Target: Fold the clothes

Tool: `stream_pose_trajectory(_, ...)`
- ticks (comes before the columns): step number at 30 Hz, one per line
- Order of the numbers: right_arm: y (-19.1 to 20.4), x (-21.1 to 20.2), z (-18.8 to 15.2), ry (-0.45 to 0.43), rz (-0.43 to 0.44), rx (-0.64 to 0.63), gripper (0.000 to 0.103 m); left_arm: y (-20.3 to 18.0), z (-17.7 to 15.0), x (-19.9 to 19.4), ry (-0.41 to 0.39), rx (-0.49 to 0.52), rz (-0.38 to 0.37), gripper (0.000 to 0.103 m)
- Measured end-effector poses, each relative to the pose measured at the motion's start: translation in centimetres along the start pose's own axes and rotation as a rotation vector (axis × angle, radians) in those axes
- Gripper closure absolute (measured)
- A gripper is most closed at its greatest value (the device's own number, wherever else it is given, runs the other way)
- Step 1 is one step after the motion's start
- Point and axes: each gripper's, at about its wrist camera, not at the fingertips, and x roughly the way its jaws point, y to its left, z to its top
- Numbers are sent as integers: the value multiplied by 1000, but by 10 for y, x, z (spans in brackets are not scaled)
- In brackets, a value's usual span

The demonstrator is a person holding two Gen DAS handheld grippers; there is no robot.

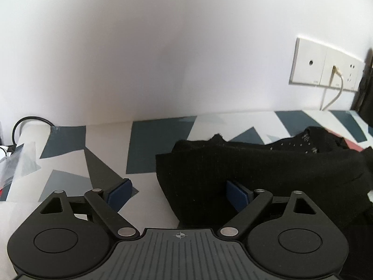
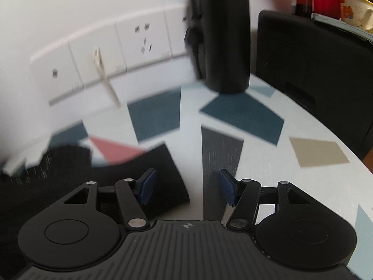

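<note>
Left wrist view has your left gripper (image 1: 178, 194) spread wide with nothing in it, its right pad over the edge of the black garment (image 1: 256, 170) lying on the patterned tablecloth (image 1: 149, 147). Your right gripper (image 2: 186, 185) is wide open and empty too, garment corner under its left pad, black bottle (image 2: 221, 35) standing well beyond.

A: What can't you make out past the fingers?
B: The black garment (image 1: 256, 163) runs off the right edge and passes under the gripper body. In the right wrist view it is smeared by motion.
A: And beyond the fingertips there?
B: The black bottle (image 2: 223, 35) is cut off at the top; the wall sockets (image 2: 116, 53) are blurred.
</note>
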Motion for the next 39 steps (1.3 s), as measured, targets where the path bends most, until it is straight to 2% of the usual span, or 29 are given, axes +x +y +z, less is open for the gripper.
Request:
stream_pose_trajectory(1, 0, -1, -3, -6, -5, 13, 78, 0, -1, 4, 18, 5, -2, 15)
stream_pose_trajectory(4, -2, -2, -4, 5, 56, 72, 91, 2, -5, 9, 34, -3, -2, 9)
stream_pose_trajectory(6, 1, -4, -5, -1, 73, 76, 95, 4, -5, 8, 40, -11, -1, 9)
stream_pose_trajectory(9, 5, -18, -2, -69, 108, 67, 96, 7, -4, 4, 37, -20, 5, 10)
stream_pose_trajectory(12, 16, -35, 3, -124, 201, 52, 98, 11, -3, -2, 31, -41, 11, 11)
stream_pose_trajectory(14, 32, -47, 4, -162, 277, -7, 99, 14, -2, -4, 32, -52, 14, 11)
stream_pose_trajectory(18, 71, -58, -2, -157, 424, -136, 99, 17, -3, -6, 39, -65, 17, 11)
stream_pose_trajectory(21, 89, -56, -10, -131, 365, -191, 99, 20, -5, -8, 45, -71, 17, 11)
stream_pose_trajectory(22, 86, -54, -12, -130, 328, -165, 94, 20, -6, -8, 48, -73, 16, 11)
stream_pose_trajectory(23, 82, -51, -13, -130, 288, -131, 88, 21, -7, -7, 54, -75, 15, 11)
stream_pose_trajectory(24, 75, -47, -14, -120, 236, -105, 69, 21, -9, -7, 58, -77, 15, 11)
stream_pose_trajectory(25, 68, -42, -14, -109, 181, -80, 54, 21, -10, -6, 61, -77, 15, 11)
stream_pose_trajectory(26, 61, -37, -14, -97, 127, -55, 53, 21, -12, -4, 65, -77, 14, 11)
stream_pose_trajectory(29, 40, -22, -15, -63, -36, 19, 53, 19, -14, -1, 74, -83, 13, 11)
stream_pose_trajectory(33, 39, -15, -17, -52, -51, 3, 54, 16, -16, 1, 75, -69, 17, 10)
stream_pose_trajectory(35, 39, -12, -18, -47, -55, -8, 71, 17, -16, 2, 78, -71, 15, 9)
stream_pose_trajectory(36, 39, -11, -19, -45, -57, -13, 83, 18, -17, 2, 80, -72, 14, 9)
stream_pose_trajectory(39, 42, -12, -20, -63, -56, -39, 91, 18, -17, 2, 83, -77, 11, 9)
